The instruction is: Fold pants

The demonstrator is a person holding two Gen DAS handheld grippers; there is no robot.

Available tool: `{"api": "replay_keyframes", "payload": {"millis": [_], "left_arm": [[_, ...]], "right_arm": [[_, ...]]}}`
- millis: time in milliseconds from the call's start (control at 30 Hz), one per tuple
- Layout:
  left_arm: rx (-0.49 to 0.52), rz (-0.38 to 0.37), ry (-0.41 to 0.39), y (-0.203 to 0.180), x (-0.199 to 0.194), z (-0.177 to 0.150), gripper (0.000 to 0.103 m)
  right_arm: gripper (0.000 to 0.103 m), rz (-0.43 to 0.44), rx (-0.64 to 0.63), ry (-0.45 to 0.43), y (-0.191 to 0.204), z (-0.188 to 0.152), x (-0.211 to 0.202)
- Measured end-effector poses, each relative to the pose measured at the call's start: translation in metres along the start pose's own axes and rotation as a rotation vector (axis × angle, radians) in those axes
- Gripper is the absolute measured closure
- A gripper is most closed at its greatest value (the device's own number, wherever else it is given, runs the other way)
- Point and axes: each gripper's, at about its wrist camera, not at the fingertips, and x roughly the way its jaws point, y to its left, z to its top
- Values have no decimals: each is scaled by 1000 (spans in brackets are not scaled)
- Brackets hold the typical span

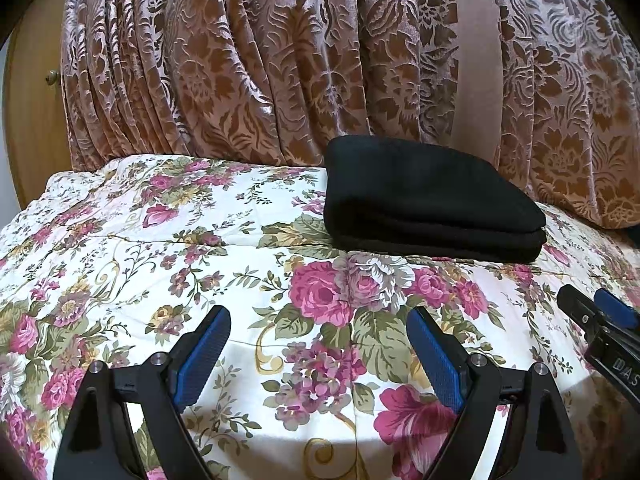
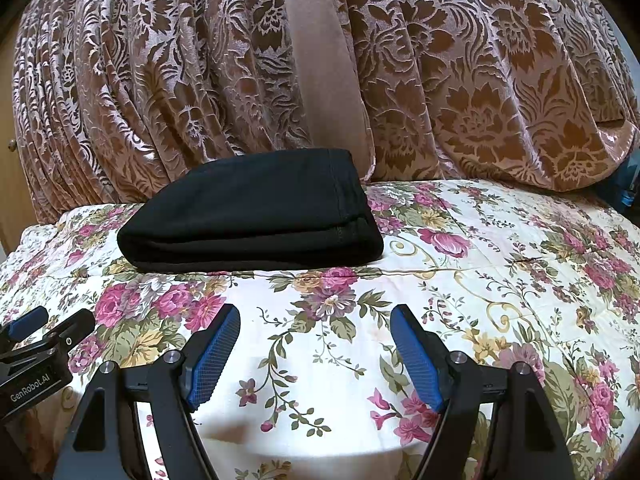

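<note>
The black pants (image 1: 432, 200) lie folded at the bed's (image 1: 120, 240) far side, soft and limp; grip a thick folded edge. Left claw (image 1: 320, 356) and right claw (image 2: 316, 356) both spread, empty.

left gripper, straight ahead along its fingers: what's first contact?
Most likely the floral bedspread: the open left gripper points downward at bare cover. The folded black pants lie farther on and to the right of its line, though fisheye depth is uncertain.
</note>
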Motion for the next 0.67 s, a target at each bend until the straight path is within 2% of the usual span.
{"api": "replay_keyframes", "payload": {"millis": [667], "left_arm": [[5,-1,96,0,15,-1,13]], "right_arm": [[24,0,7,16,-1,-1,3]]}}
